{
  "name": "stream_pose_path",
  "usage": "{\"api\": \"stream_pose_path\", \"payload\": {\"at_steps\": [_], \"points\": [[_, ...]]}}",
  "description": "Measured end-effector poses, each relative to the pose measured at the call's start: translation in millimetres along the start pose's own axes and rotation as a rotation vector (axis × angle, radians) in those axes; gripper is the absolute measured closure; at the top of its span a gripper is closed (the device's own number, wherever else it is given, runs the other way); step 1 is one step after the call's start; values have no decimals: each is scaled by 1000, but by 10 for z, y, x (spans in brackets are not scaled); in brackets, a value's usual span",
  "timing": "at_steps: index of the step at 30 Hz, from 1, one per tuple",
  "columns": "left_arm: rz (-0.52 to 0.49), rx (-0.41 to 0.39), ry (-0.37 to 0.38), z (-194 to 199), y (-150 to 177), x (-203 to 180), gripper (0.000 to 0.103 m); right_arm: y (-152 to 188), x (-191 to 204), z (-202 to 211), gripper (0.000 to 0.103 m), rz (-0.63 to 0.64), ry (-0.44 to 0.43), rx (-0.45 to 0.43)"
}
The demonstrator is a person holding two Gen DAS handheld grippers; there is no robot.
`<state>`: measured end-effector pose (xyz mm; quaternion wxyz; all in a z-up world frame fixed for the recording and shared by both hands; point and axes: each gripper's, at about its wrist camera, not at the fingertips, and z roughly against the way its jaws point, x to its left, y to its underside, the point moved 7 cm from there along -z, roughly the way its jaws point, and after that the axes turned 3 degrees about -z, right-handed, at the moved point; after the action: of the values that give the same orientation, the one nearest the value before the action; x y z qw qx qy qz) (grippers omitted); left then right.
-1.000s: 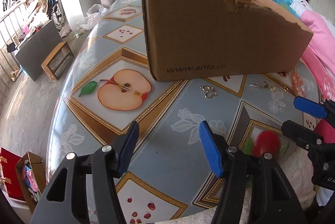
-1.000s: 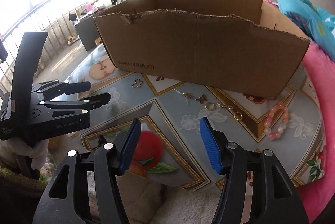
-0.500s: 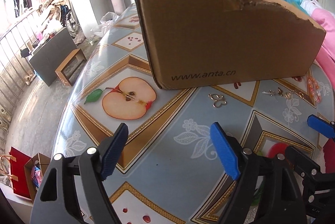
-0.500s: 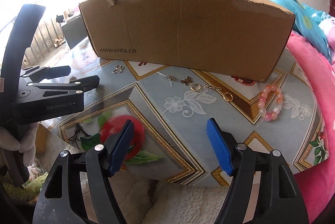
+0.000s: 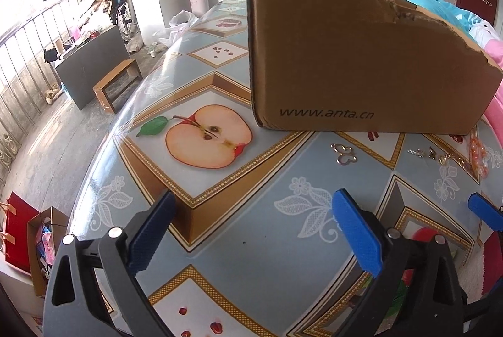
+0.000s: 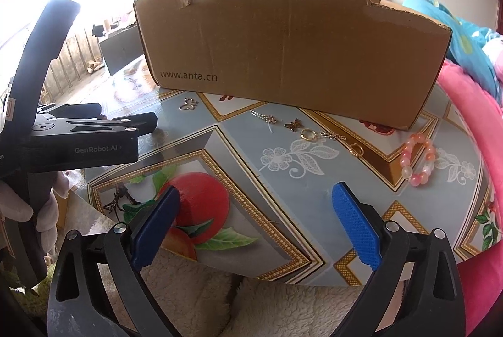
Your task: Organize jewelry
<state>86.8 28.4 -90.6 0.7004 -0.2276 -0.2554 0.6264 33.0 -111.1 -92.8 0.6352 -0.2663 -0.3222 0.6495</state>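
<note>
On the bench [image 6: 314, 198], with its fruit-printed glossy cover, I have a torn cardboard box [image 6: 292, 53] standing at the far side, and the jewelry lies in a loose row just in front of its near wall. From my right camera I read the row left to right: a butterfly-shaped charm [image 6: 187, 104] near the box's left corner, a short chain piece [image 6: 264, 117], a small bronze butterfly [image 6: 293, 125], a gold ring [image 6: 307, 134], another chain bit [image 6: 332, 136], a second ring [image 6: 356, 149], and a pink bead bracelet [image 6: 418, 159] farthest right, near the bench edge beside a pink blanket [image 6: 468, 104].

My right tool [image 6: 256, 219] hangs over the near edge of the bench, its blue pads spreading wide with nothing between them. My left tool [image 5: 254, 231] sits over the bare blue cover near a printed apple half, jaws likewise opening wide and empty; it also shows at the left of my right view, held in a gloved hand [image 6: 28, 208]. All the jewelry lies well ahead of both tools, untouched.
</note>
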Motion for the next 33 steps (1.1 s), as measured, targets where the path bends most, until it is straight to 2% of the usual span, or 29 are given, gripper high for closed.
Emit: {"api": "stream_pose_path", "payload": {"at_steps": [18, 27, 33], "points": [[47, -14, -26, 14, 24, -18, 4, 136, 15, 84, 8, 22, -14, -44], [44, -52, -26, 33, 38, -37, 4, 176, -35, 136, 8, 40, -31, -44], [9, -52, -8, 18, 25, -33, 4, 133, -152, 254, 8, -49, -129, -70]]}}
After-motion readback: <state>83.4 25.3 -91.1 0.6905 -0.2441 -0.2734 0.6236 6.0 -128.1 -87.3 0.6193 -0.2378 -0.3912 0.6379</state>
